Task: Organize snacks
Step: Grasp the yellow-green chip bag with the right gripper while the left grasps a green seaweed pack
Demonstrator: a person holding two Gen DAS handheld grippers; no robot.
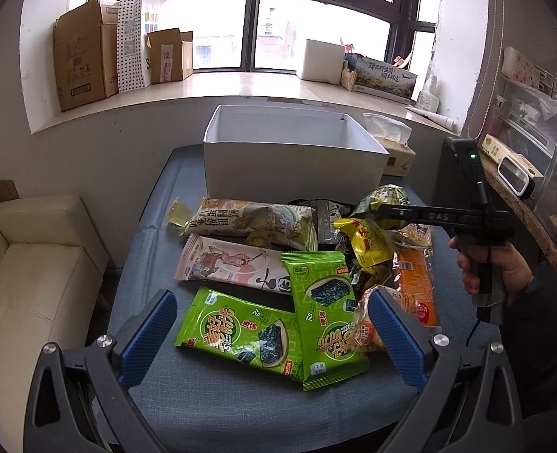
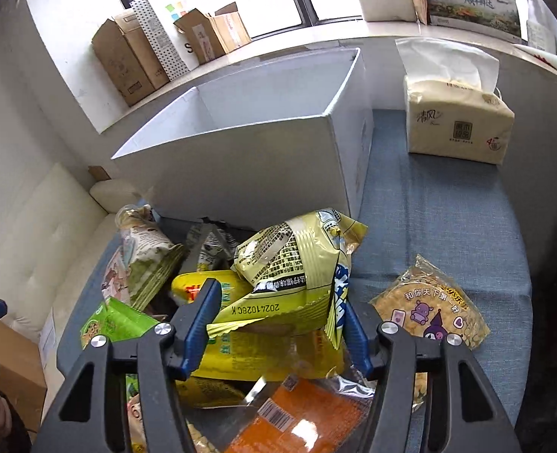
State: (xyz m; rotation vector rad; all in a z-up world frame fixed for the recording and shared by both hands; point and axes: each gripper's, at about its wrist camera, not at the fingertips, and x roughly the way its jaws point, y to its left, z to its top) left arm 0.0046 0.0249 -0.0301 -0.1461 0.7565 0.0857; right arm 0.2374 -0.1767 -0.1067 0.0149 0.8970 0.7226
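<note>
Cardboard boxes [image 1: 84, 53] and dotted paper bag [image 1: 133, 43] on windowsill [image 1: 240, 85]; tissue pack [image 2: 457, 122] on blue tabletop [image 2: 440, 219]; cream sofa [image 1: 33, 264] alongside.

Right gripper [image 2: 278, 324] fingers [image 2: 199, 324] closed on a yellow-green crinkled snack bag [image 2: 297, 268], which sits raised over the pile; yellow packet [image 2: 263, 355] directly beneath; orange packet [image 2: 308, 419] lower in view; open white box [image 2: 240, 158] behind the pile; round cracker pack [image 2: 429, 309] right, apart; tissue pack [image 2: 456, 120] far right on blue table [image 2: 448, 226].

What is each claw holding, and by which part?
Right claw grips the yellow snack bag by its crimped end; left claw is open, holding nothing.
</note>
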